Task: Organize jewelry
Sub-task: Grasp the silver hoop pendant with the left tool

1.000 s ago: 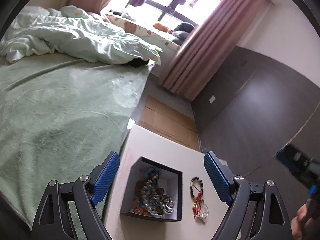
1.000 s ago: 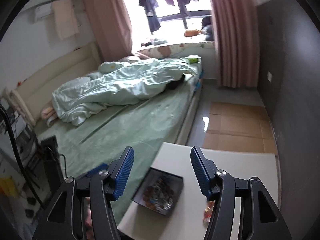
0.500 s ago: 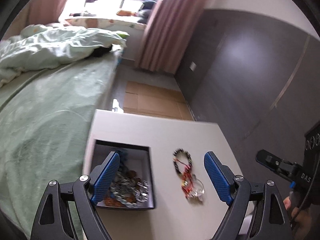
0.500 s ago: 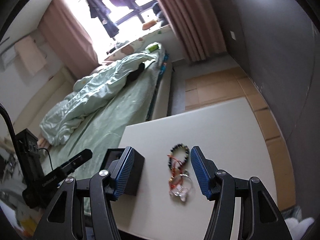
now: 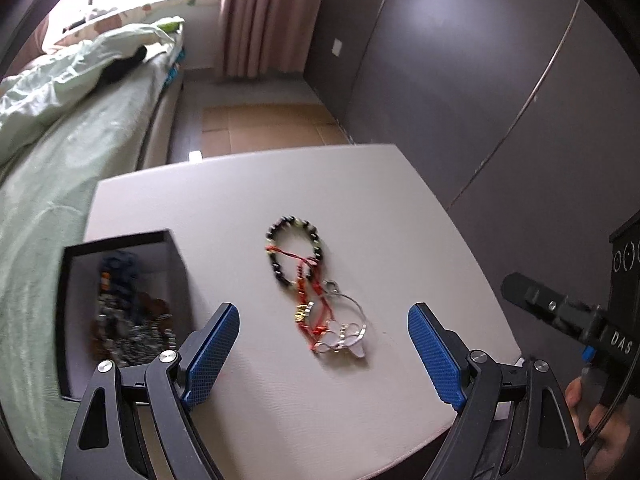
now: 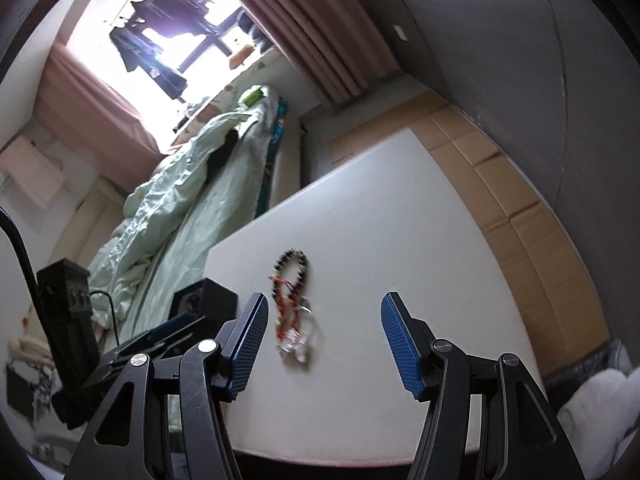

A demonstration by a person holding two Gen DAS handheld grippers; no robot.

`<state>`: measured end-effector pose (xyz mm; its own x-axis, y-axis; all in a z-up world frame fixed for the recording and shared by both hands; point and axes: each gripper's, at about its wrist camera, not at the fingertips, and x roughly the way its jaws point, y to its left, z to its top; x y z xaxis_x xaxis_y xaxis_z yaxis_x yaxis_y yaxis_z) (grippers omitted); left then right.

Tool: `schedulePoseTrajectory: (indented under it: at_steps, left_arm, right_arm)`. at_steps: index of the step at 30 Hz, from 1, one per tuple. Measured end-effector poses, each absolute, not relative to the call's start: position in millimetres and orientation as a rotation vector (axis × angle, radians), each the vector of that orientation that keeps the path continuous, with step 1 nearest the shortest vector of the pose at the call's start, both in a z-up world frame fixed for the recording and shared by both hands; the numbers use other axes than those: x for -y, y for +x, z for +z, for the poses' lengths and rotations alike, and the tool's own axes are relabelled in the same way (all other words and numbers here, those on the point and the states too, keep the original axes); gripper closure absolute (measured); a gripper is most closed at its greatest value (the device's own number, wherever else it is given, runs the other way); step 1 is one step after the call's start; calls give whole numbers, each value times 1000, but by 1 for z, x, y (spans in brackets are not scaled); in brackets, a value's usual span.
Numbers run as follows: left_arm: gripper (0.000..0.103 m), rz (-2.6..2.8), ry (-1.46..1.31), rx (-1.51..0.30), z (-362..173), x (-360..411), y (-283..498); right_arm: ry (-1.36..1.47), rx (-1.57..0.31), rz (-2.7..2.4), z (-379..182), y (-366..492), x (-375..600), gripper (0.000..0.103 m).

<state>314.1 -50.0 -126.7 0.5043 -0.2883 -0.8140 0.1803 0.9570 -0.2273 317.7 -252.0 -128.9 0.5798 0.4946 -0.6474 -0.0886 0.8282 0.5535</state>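
A white bench [image 5: 248, 184] carries an open black box [image 5: 120, 240] already holding a heap of jewelry. Beside it, still loose on the bench, lies a small tangle: a dark beaded bracelet [image 5: 294, 254], red cord and a silver piece. Both left tongs [image 5: 322, 354] and right tongs [image 6: 322, 344] hover spread and empty, so sorting looks unfinished.

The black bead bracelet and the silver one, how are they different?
The black bead bracelet is a ring of dark round beads; the silver bracelet is thin shiny wire with charms. The beaded one lies farther away, the silver one nearer the tools. Both rest on the white table, tangled in one red cord.
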Motion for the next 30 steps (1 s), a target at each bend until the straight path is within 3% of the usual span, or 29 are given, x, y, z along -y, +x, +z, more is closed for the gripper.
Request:
schedulePoseTrajectory:
  at_steps: [4, 8, 26, 30]
  left_arm:
    - [16, -271, -104, -1052, -137, 66, 320]
    - [16, -240, -95, -1099, -149, 76, 323]
    - [16, -27, 9, -1148, -188, 110, 328]
    - [30, -27, 22, -1162, -192, 113, 327]
  right_arm:
    - [525, -938, 331, -141, 320, 259, 40]
    - [537, -936, 294, -145, 321, 270, 16]
    - [624, -952, 232, -158, 319, 295, 14]
    - [617, -956, 242, -158, 320, 292, 14]
